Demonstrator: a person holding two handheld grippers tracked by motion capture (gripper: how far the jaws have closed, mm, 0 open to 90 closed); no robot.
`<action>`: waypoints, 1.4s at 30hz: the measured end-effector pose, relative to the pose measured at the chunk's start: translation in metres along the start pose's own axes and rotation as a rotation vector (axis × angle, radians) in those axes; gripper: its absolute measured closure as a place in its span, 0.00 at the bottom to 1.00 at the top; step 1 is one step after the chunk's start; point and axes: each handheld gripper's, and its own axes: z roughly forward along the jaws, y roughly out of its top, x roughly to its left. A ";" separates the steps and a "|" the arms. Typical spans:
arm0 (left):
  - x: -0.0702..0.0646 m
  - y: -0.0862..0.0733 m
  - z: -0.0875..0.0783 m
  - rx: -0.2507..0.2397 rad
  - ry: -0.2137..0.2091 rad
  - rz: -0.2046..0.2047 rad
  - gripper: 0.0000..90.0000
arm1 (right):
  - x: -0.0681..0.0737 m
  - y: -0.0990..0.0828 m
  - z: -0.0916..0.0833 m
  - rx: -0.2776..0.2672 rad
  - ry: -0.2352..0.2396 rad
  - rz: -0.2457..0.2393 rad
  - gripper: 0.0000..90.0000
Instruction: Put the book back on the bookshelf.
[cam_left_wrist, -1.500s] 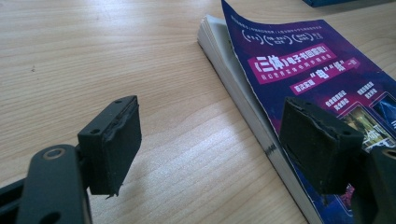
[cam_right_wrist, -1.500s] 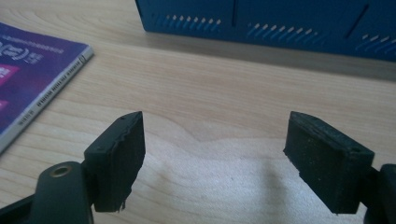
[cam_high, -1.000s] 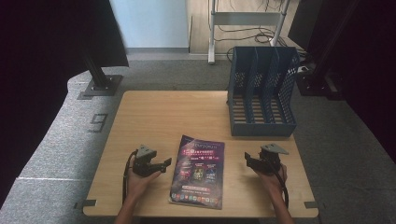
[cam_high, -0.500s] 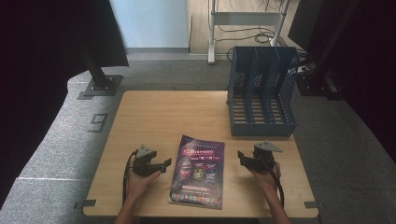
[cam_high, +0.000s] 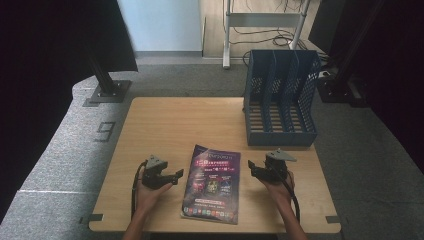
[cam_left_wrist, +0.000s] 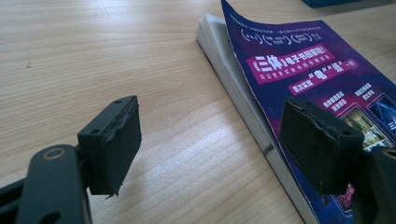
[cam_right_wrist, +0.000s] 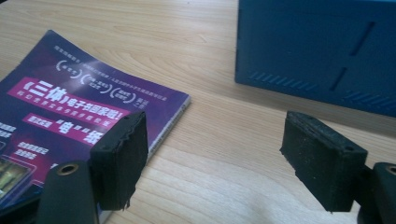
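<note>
A purple-covered book (cam_high: 212, 182) lies flat on the wooden table (cam_high: 185, 125) near its front edge. My left gripper (cam_high: 175, 175) rests just left of the book, open and pointing at it. In the left gripper view the book (cam_left_wrist: 299, 84) shows its page edge, with the cover's far corner curled up; the left gripper (cam_left_wrist: 217, 144) holds nothing, its right pad over the cover's edge. My right gripper (cam_high: 252, 167) sits just right of the book, also open. In the right gripper view the book's corner (cam_right_wrist: 70, 107) lies by the left pad of the right gripper (cam_right_wrist: 222, 158).
A blue slotted file rack (cam_high: 281, 100) stands upright at the table's back right, and its front wall (cam_right_wrist: 317, 51) is close ahead of the right gripper. Bare wood stretches across the table's left and back. Dark stands and cables sit on the floor beyond.
My right gripper has slid left, closer to the book's right edge. The left gripper and the book have stayed put.
</note>
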 end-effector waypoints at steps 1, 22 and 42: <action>0.000 0.000 0.000 0.000 -0.001 -0.001 0.24 | 0.002 0.000 0.001 -0.002 0.002 0.000 0.25; -0.001 -0.001 0.003 0.006 -0.005 -0.001 0.24 | 0.038 0.008 0.027 0.026 0.066 -0.030 0.25; -0.002 0.000 0.002 0.004 -0.007 0.003 0.24 | 0.051 -0.004 0.047 0.094 0.076 -0.051 0.24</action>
